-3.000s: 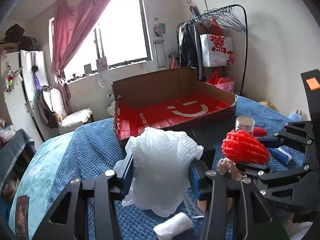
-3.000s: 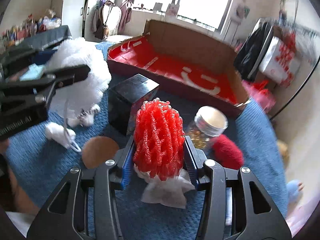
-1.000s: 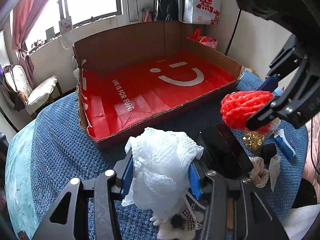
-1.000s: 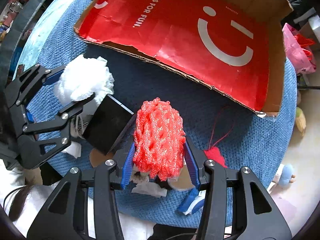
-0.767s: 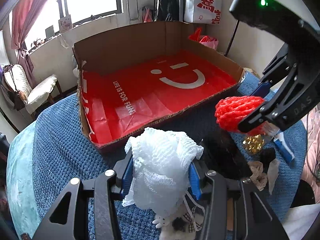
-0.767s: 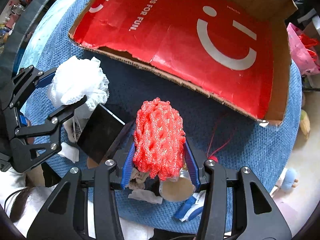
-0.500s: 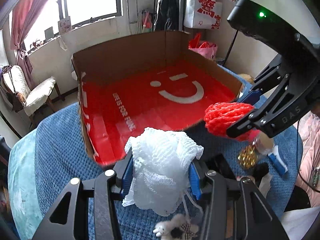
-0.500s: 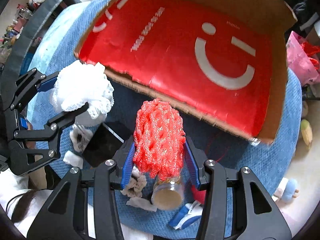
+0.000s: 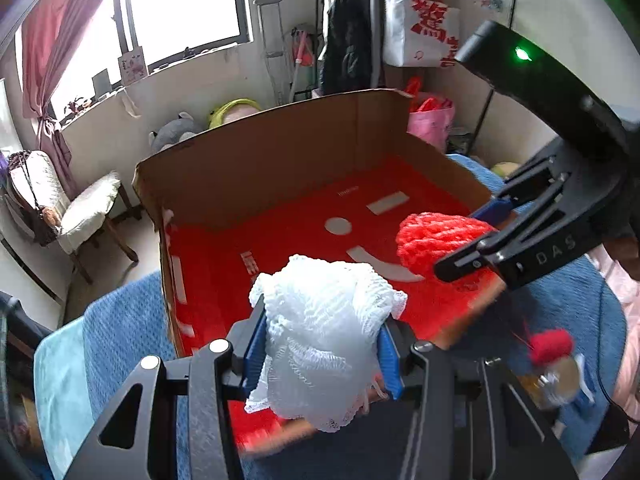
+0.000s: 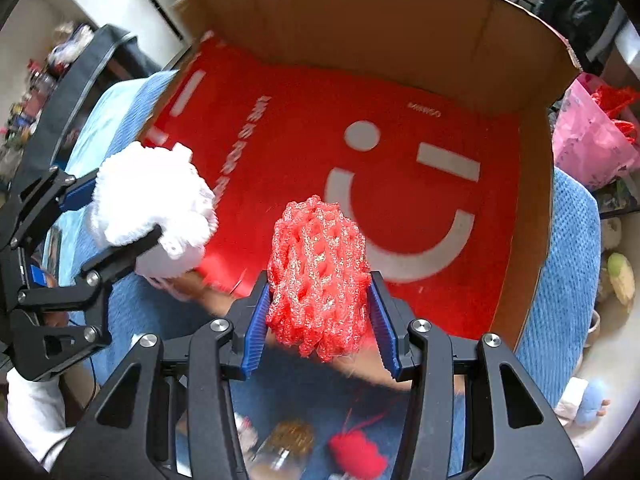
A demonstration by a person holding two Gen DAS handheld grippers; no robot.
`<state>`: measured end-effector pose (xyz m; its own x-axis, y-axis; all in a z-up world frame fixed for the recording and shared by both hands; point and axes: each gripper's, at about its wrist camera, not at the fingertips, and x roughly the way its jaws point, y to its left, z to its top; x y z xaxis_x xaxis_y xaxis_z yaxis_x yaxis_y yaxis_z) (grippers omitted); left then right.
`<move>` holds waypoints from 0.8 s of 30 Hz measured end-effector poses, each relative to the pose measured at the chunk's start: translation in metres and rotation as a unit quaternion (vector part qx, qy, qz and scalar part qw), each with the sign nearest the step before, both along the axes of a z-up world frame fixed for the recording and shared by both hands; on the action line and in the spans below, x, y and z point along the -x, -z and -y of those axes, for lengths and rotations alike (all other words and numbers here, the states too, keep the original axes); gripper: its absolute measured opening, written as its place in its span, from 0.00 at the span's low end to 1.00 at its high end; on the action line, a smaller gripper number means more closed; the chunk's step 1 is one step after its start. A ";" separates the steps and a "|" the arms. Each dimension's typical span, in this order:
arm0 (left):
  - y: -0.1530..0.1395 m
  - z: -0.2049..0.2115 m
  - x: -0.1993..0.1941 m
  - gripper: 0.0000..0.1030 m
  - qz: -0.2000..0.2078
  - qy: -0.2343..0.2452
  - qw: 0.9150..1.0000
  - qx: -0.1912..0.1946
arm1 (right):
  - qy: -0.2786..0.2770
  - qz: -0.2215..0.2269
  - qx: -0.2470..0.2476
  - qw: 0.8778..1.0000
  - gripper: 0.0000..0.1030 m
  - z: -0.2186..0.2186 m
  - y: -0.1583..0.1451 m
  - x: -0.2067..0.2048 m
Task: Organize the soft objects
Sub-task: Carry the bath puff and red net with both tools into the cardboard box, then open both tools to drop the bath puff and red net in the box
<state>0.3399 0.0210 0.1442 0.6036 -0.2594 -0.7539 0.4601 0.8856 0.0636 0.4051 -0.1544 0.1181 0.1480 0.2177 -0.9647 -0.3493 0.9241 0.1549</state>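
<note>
My left gripper (image 9: 320,354) is shut on a white foam net (image 9: 324,336) and holds it above the near edge of a cardboard box (image 9: 260,148) with a red smiley floor. It also shows in the right wrist view (image 10: 120,220), with the white net (image 10: 152,204) at the box's left front. My right gripper (image 10: 320,320) is shut on a red foam net (image 10: 318,272) over the box's near wall. In the left wrist view the right gripper (image 9: 476,240) holds the red net (image 9: 436,240) above the box floor (image 10: 300,140).
The box sits on a blue knitted cover (image 9: 116,344). A red pompom (image 10: 358,454) and a glass jar with gold contents (image 10: 286,450) lie near the front. A pink bag (image 10: 592,140) and a clothes rack (image 9: 360,32) stand behind the box.
Both grippers have moved forward with their nets, from above the blue cover to over the box's near edge. The black box and small items have dropped out of view below.
</note>
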 end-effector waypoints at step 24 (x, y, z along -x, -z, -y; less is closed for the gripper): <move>0.052 0.013 -0.132 0.51 -0.052 -0.096 0.994 -0.016 | 0.091 0.023 0.017 0.995 0.45 0.007 0.049 -0.105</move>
